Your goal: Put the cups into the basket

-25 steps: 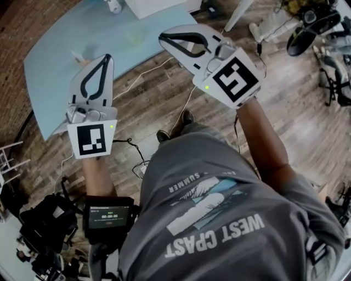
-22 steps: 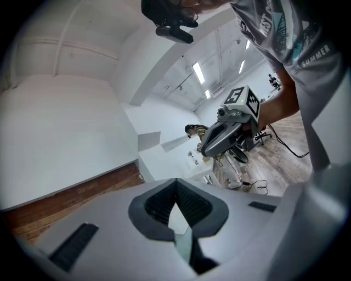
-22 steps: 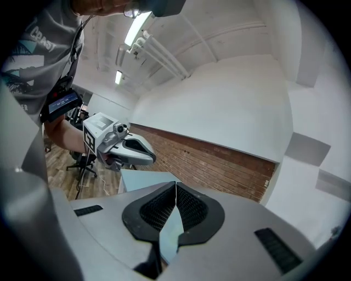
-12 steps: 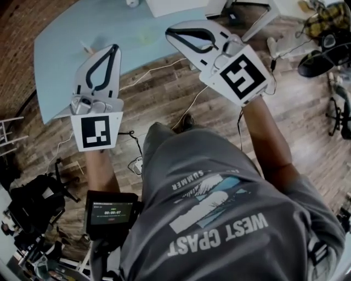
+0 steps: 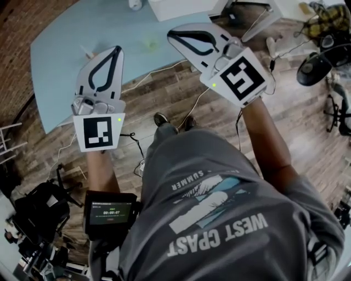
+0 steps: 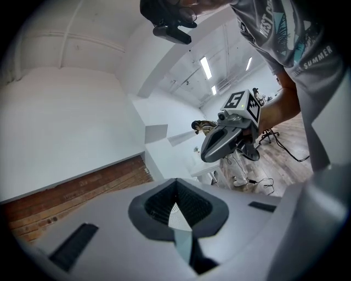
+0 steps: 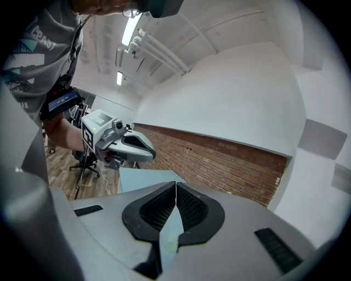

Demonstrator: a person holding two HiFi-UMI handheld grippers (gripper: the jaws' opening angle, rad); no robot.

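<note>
The light-blue table has a smooth, matte top and a straight near edge that runs on a slant across the upper left of the head view. Beyond its far side stands a red brick wall. Between the person and that edge lies open wood-plank floor, crossed by a thin white cable. Black gear crowds the lower left, and a black chair base and other clutter stand well off to the right.

The left gripper is a pale grey wedge with black ribbed pads. Its jaws are pressed together with nothing between them, and its tips show over the table's near edge. The right gripper has the same build. Its jaws also meet tip to tip and are empty, and it reaches over the table further right. Each carries a cube with black-and-white square markers.

A small white item and a pale yellowish smudge sit on the tabletop. Both are too small to tell whether they are cups, and they are well ahead of both grippers.
</note>
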